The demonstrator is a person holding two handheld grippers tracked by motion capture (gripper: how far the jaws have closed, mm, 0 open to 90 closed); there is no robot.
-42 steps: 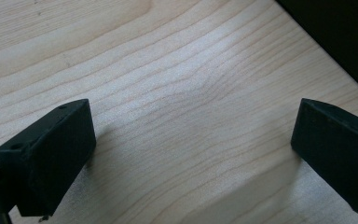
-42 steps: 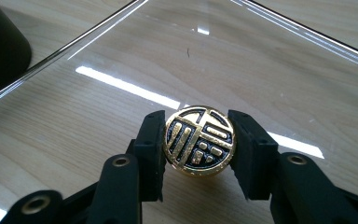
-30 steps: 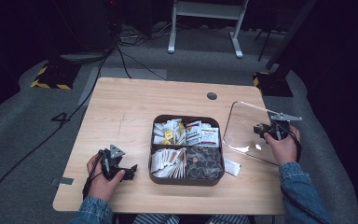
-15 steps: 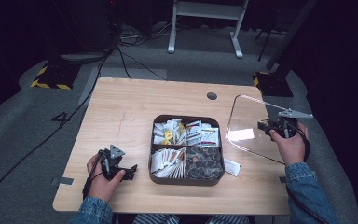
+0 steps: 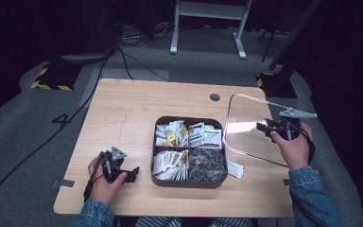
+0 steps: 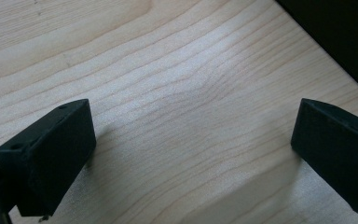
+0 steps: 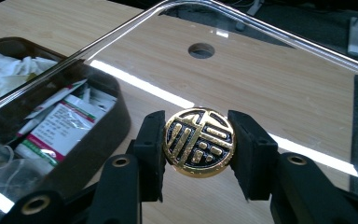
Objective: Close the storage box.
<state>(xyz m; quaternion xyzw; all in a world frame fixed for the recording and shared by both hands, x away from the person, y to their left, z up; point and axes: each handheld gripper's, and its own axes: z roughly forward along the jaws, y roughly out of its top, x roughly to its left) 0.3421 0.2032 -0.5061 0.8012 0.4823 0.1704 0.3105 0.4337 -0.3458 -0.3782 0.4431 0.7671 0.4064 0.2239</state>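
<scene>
A dark round-cornered box (image 5: 189, 182) with four compartments of tea bags and sachets sits mid-table. Its clear lid (image 5: 246, 118) is held tilted over the table to the right of the box. My right gripper (image 5: 266, 127) is shut on the lid's gold-and-black round knob (image 7: 199, 141), with one black finger (image 7: 151, 144) on each side of it. At the front left, my left gripper (image 5: 130, 174) rests open on bare wood. Nothing is between its jaws in the left gripper view (image 6: 191, 154).
A white sachet (image 5: 235, 169) lies on the table beside the box's front right corner. A round cable hole (image 5: 214, 97) is near the far edge. Cables and a stand's legs (image 5: 208, 28) are on the floor beyond the wooden table (image 5: 123, 113).
The right hand has shifted slightly with the lid. The lid's tilt has changed and the glare on it has moved up and left. The left gripper has stayed put.
</scene>
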